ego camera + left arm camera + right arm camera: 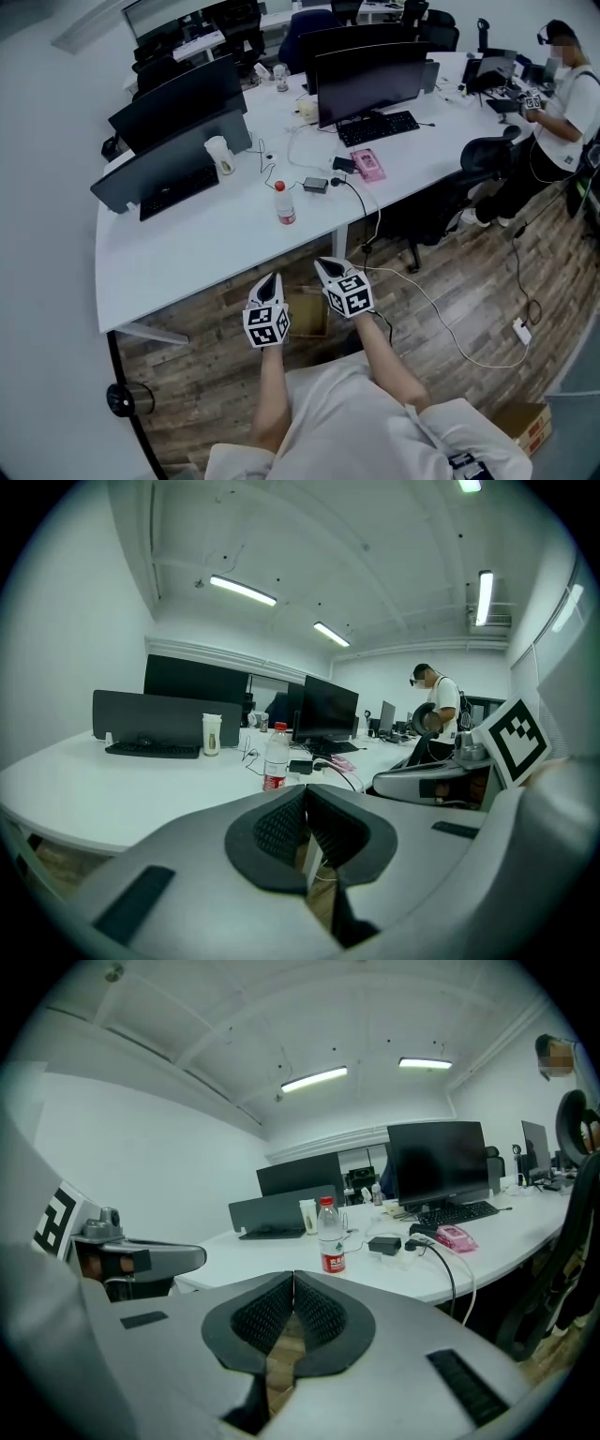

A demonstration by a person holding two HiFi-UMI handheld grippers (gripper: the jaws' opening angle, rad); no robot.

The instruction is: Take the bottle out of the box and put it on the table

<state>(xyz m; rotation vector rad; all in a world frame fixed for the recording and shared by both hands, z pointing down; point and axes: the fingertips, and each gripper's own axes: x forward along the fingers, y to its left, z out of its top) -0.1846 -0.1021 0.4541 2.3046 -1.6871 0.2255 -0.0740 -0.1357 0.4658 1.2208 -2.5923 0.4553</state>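
Observation:
The clear bottle [284, 202] with a red cap and red label stands upright on the white table [187, 253], near its front edge. It also shows ahead in the left gripper view [276, 758] and the right gripper view [331, 1237]. An open cardboard box [307, 311] sits on the wooden floor below the table edge. My left gripper [271, 279] and right gripper [325, 265] hover side by side over the box, short of the table, pointing toward the bottle. Both are shut with nothing held: left gripper [305, 794], right gripper [293, 1279].
Monitors [370, 80] and keyboards [378, 127], a white cup [219, 155], a pink object [367, 165] and a black adapter [315, 185] with cables lie on the table behind the bottle. An office chair [487, 155] and a standing person [562, 103] are at the right.

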